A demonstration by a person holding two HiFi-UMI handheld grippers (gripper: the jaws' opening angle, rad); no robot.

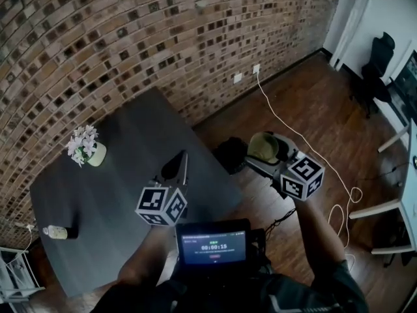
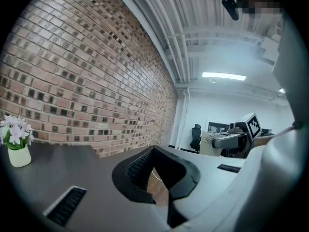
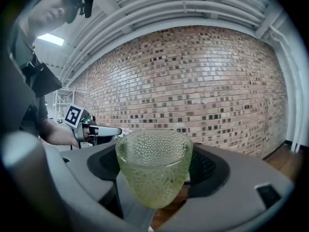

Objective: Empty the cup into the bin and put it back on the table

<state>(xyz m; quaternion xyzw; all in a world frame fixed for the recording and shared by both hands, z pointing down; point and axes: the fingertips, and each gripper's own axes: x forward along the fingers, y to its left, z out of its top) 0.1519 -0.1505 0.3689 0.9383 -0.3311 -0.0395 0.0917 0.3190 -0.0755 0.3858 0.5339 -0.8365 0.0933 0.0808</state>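
Green pebbled glass: the cup [image 3: 154, 163] stands upright, pinched between your right gripper's [image 3: 153, 175] wide jaws over the wood floor, off the table [image 1: 130, 175]; its contents are unclear. Your left gripper [image 2: 155, 151] is pressed together, empty. Beyond, a dark floor shape [image 1: 229, 154] is unreadable; a vase [image 1: 96, 154] holds flowers.

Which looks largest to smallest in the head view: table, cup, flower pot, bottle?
1. table
2. cup and flower pot: look alike; the cup is nearer the camera, so unranked
3. bottle
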